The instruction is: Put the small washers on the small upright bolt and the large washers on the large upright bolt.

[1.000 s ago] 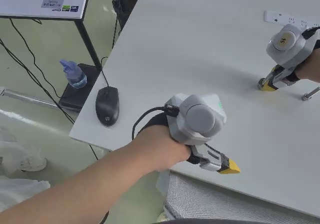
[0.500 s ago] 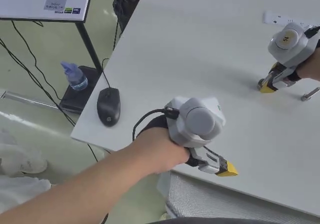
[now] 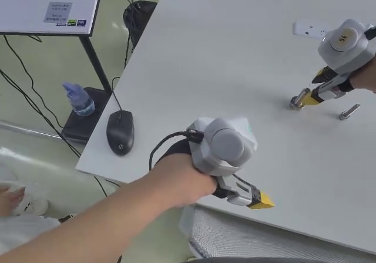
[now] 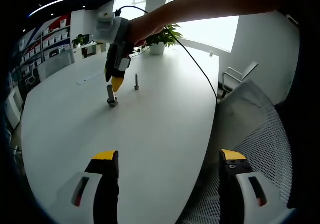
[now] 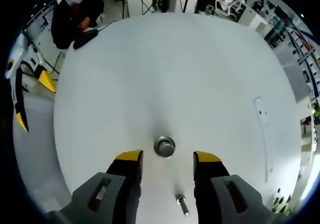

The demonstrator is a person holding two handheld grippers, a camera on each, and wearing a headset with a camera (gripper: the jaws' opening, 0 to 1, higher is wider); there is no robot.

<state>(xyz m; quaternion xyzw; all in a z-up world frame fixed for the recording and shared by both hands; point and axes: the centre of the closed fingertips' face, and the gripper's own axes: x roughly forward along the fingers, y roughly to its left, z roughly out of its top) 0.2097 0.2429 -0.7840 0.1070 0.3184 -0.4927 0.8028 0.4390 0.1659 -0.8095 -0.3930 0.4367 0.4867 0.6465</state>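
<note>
Your right gripper [image 5: 168, 159] hovers over the large bolt [image 5: 164, 146], jaws apart, empty; the small bolt [image 5: 181, 202] is just beside. Left gripper [image 4: 169, 156] is open, empty, at the table [image 3: 235, 51] edge. Probably between placements: next, find and pick a washer.

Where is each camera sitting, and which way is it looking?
Head view: on the person's headset, looking down at the white table; a forearm, the left hand-held gripper and the right hand-held gripper show.
Left gripper view: rides the left hand-held gripper, looking across the table at the right one; its own open jaws show.
Right gripper view: rides the right hand-held gripper, looking down on the large bolt and small bolt; its open jaws show.
Shared: all three see both bolts.
</note>
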